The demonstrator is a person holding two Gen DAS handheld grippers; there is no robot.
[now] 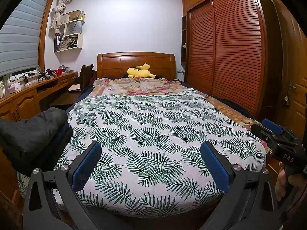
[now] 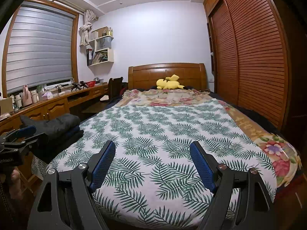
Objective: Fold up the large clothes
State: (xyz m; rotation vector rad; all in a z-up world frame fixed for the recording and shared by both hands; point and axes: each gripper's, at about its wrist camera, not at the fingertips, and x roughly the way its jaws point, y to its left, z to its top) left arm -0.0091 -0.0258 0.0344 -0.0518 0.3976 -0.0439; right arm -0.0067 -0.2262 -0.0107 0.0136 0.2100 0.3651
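A white sheet with green leaf print lies spread flat over the near half of the bed. On its left edge sits a pile of folded dark clothes, grey on top with navy and black beneath. My left gripper hovers open over the sheet's near end, nothing between its blue pads. My right gripper is open too, over the same end and empty. Each gripper shows at the edge of the other's view, side by side at the foot of the bed.
A floral blanket covers the far half of the bed, with a yellow plush toy by the wooden headboard. A slatted wardrobe stands close on the right. A desk with clutter and a chair run along the left.
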